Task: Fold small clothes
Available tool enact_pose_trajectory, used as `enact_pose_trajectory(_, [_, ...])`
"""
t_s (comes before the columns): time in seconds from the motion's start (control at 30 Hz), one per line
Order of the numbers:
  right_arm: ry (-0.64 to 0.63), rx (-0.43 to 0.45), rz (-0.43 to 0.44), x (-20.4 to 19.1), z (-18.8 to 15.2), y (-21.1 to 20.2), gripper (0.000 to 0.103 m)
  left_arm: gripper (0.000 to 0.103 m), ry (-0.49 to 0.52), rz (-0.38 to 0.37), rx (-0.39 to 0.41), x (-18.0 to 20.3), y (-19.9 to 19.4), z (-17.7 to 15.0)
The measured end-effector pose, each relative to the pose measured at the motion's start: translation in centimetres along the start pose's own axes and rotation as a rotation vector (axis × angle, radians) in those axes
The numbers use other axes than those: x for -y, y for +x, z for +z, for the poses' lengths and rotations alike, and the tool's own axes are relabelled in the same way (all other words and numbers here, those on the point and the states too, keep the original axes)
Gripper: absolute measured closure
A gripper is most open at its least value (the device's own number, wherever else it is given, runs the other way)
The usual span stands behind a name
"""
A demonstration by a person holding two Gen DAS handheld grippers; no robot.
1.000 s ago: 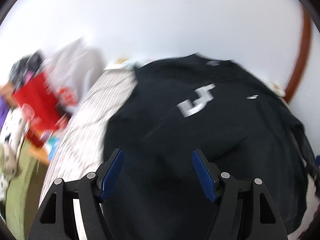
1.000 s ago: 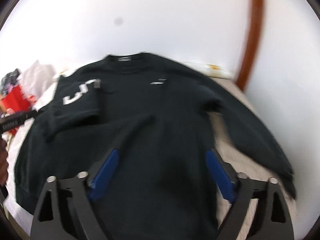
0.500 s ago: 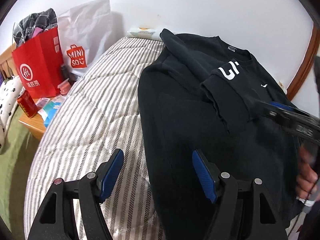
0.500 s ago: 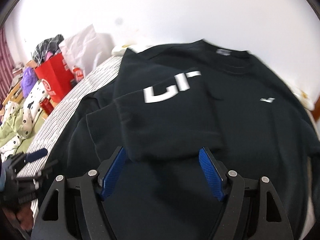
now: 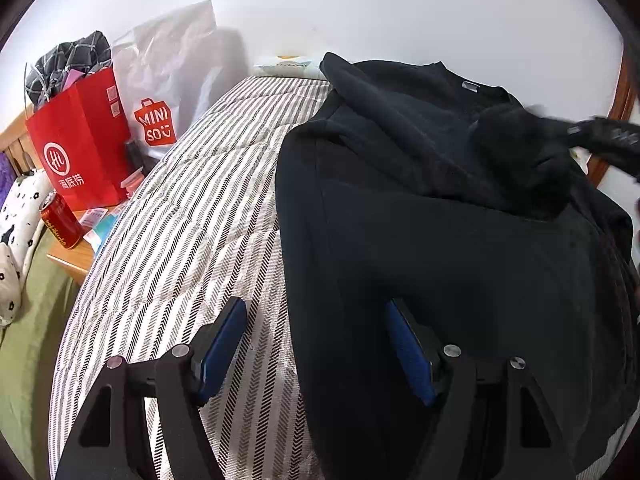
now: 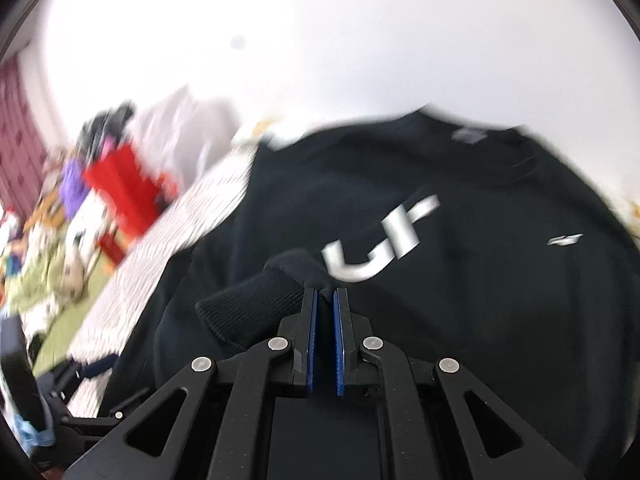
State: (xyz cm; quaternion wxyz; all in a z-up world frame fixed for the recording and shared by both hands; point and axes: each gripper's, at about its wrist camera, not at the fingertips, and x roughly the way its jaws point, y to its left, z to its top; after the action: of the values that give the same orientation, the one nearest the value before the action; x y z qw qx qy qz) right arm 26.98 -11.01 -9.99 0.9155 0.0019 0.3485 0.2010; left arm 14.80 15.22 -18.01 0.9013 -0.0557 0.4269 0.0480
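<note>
A black sweatshirt (image 5: 460,248) lies spread on the striped bed (image 5: 192,216); it also shows in the right wrist view (image 6: 460,240) with white lettering. My left gripper (image 5: 316,320) is open and empty, straddling the sweatshirt's left edge near the hem. My right gripper (image 6: 325,300) is shut on the ribbed sleeve cuff (image 6: 256,304) and holds it above the chest. In the left wrist view the lifted sleeve (image 5: 516,148) bunches at the far right by the blurred right gripper (image 5: 600,140).
A red paper bag (image 5: 80,148) and a white MINISO bag (image 5: 168,92) stand left of the bed. A red can (image 5: 60,220) sits on a small wooden table (image 5: 76,264). The white wall is behind the bed.
My right gripper has shut on the sleeve cuff and lifted it over the sweatshirt's chest. My left gripper stays open by the left edge and has shifted slightly.
</note>
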Motion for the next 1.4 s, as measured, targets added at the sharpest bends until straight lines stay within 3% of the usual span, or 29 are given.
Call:
enact_pose_trajectory(0.13, [0.06,0.066,-0.113,6.3,0.0,-3.1,0.096,0.032,0.004,0.003,-0.001,0.1,0.0,-0.1])
enact_pose_trajectory(0.27, [0.164,0.035,-0.22,13.0,-1.8,-3.4,0.096,0.032,0.006,-0.003,-0.007,0.1,-0.1,-0.1])
enact_pose_trajectory(0.4, [0.216,-0.001,-0.303,15.8,-4.2,-4.5,0.093,0.032,-0.004,-0.02,-0.029,-0.2,-0.6,-0.4])
enact_pose_trajectory(0.47, [0.217,-0.011,-0.291,16.1,-5.8,-6.0,0.082,0.032,-0.015,-0.033,-0.037,-0.5,-1.1,-0.8])
enact_pose_trajectory(0.53, [0.191,-0.018,-0.329,15.6,-7.7,-7.4,0.05,0.032,-0.019,-0.043,-0.045,-0.7,-1.6,-1.4])
enact_pose_trajectory(0.67, [0.141,-0.065,-0.387,15.2,-12.0,-9.9,0.044,0.032,-0.002,-0.064,-0.044,-1.0,-3.3,-2.9])
enact_pose_trajectory(0.83, [0.18,-0.139,-0.416,15.9,-17.6,-12.9,0.038,0.033,0.014,-0.11,-0.06,-1.1,-5.1,-4.9])
enact_pose_trajectory(0.9, [0.21,-0.154,-0.406,16.1,-19.8,-13.8,0.038,0.034,0.014,-0.12,-0.061,-1.0,-5.8,-6.0])
enact_pose_trajectory(1.0, [0.254,-0.164,-0.359,16.1,-22.5,-14.9,0.038,0.046,0.053,-0.11,-0.049,-0.3,-6.4,-7.1])
enact_pose_trajectory(1.1, [0.291,-0.152,-0.281,15.8,-24.1,-15.2,0.041,0.069,0.061,-0.126,-0.043,0.2,-6.9,-7.5])
enact_pose_trajectory(1.13, [0.294,-0.145,-0.275,15.5,-24.1,-15.0,0.049,0.081,0.034,-0.148,-0.052,0.0,-6.9,-7.5])
enact_pose_trajectory(1.17, [0.283,-0.131,-0.292,15.0,-24.4,-15.2,0.054,0.085,0.008,-0.149,-0.054,-0.1,-7.0,-7.4])
enact_pose_trajectory(1.23, [0.256,-0.122,-0.309,14.6,-24.5,-15.6,0.089,0.091,0.002,-0.13,-0.048,-0.2,-7.2,-7.3])
enact_pose_trajectory(1.4, [0.318,-0.099,-0.264,15.7,-24.4,-17.4,0.093,0.092,-0.027,-0.152,-0.047,-0.9,-8.4,-8.0])
